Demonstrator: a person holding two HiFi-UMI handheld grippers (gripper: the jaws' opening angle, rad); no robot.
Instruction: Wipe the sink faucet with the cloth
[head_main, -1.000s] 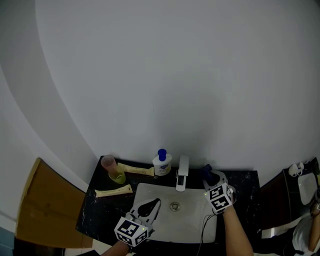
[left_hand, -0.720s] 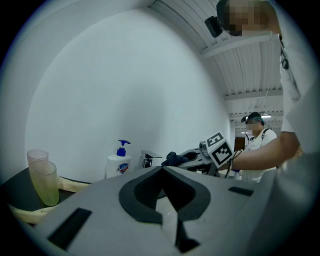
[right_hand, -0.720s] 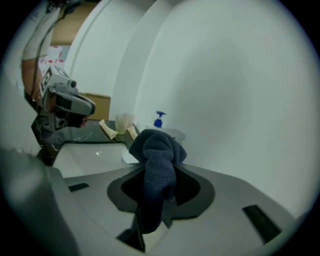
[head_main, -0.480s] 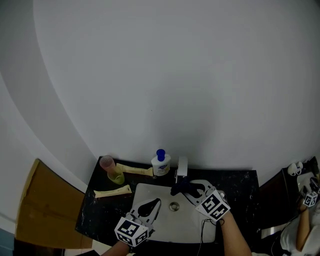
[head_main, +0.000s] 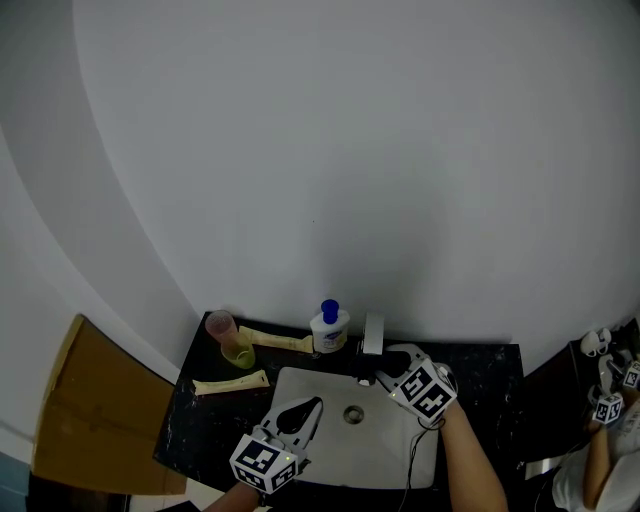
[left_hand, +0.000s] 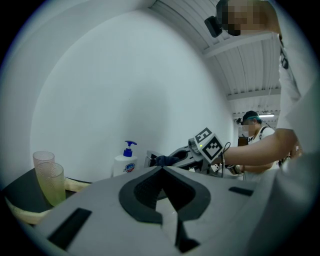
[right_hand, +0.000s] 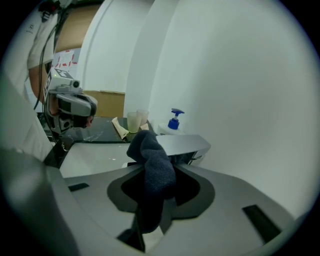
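A chrome faucet (head_main: 372, 334) stands at the back of the white sink (head_main: 300, 385). My right gripper (head_main: 381, 363) sits at the faucet's front right, shut on a dark blue cloth (right_hand: 151, 159). In the right gripper view the cloth bulges out over the jaws and lies against the faucet's flat spout (right_hand: 184, 144). My left gripper (head_main: 311, 405) hovers over the basin's front left, shut, with nothing between its fingers. In the left gripper view the cloth (left_hand: 165, 160) shows at the faucet (left_hand: 149, 158), ahead of the shut left gripper (left_hand: 161, 170).
A soap pump bottle (head_main: 329, 328) stands just left of the faucet. Two stacked cups (head_main: 229, 339) and two cream strips (head_main: 228, 382) lie on the black counter (head_main: 190, 420) at left. The wall rises right behind. A person (left_hand: 255, 130) stands at right.
My right gripper carried the cloth from the right side of the counter leftward over the basin, then back up against the faucet. The left gripper stayed put.
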